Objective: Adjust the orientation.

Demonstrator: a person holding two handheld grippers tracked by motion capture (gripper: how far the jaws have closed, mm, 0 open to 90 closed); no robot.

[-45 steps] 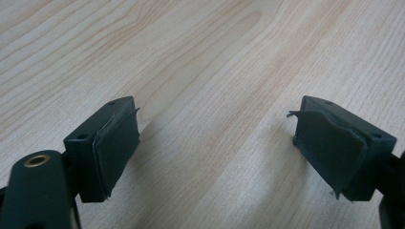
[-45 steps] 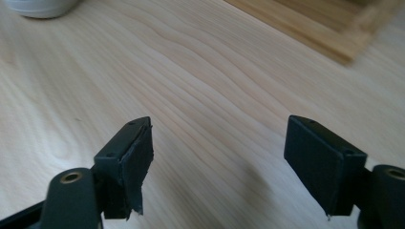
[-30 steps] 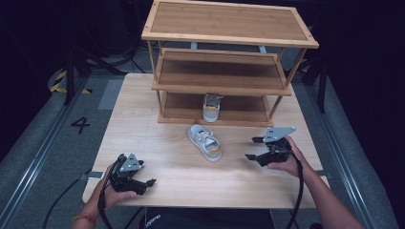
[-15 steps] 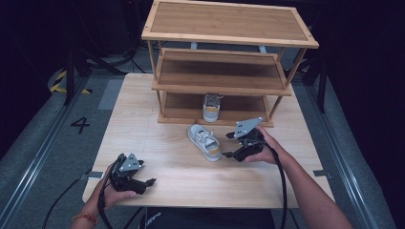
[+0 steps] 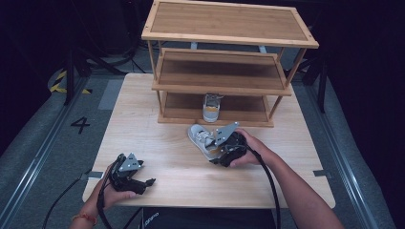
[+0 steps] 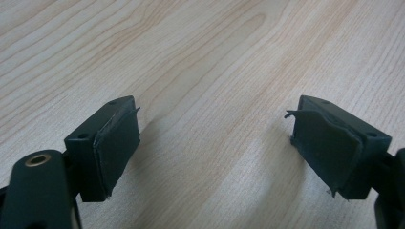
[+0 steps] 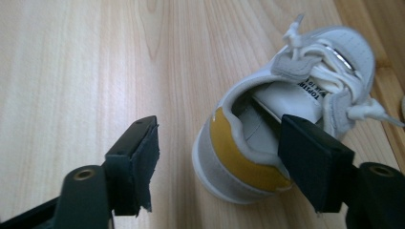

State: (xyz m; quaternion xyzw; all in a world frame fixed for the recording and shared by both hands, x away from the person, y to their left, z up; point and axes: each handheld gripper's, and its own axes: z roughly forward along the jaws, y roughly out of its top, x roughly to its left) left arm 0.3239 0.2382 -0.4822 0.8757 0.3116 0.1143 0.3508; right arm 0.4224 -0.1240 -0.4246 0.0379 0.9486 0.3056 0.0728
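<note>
White shoe [image 7: 282, 114], heel between spread right gripper [image 7: 234, 157] jaws, one inside collar; left gripper [image 6: 215, 148] spread, empty.

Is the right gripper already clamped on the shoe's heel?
No. The right gripper stands open, its jaws apart on either side of the shoe heel.

High view overlooks the table [image 5: 157, 148]; both gripper views skim it closely, perhaps forward.
</note>
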